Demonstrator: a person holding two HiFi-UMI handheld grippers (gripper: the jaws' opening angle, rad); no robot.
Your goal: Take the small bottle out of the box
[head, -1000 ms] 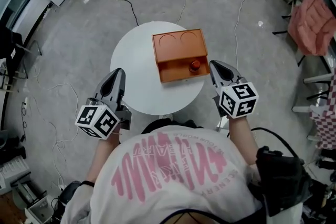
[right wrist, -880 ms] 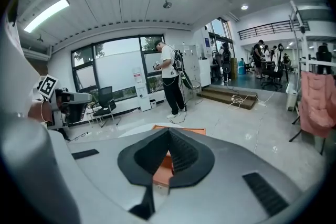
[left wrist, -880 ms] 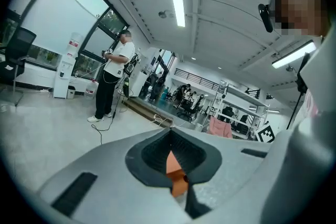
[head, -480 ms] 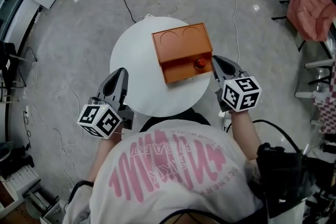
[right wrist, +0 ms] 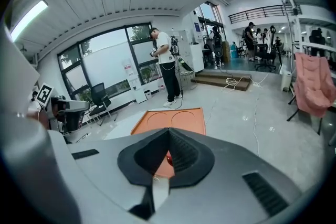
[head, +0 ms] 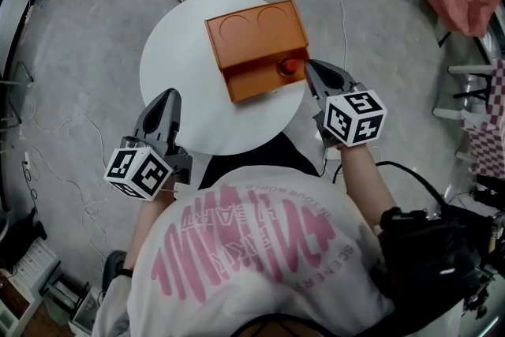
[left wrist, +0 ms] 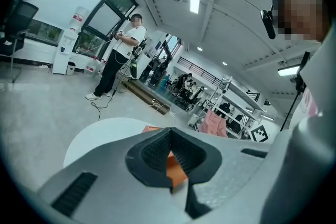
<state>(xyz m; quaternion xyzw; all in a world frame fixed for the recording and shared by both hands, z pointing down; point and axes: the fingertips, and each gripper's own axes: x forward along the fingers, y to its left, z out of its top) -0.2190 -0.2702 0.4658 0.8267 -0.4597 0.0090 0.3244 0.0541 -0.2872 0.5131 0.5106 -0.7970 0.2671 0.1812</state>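
Small bottle (head: 291, 66) in box (head: 256, 43), right gripper (head: 311, 68) nearer (shut)

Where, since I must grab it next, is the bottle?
Head view: the bottle is in the box, at its open tray's right end, just left of the right gripper.

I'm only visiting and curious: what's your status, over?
Left gripper and right gripper shut, empty, at the table. Bottle in box, red top showing, just off right gripper's tip. Nothing covers it.
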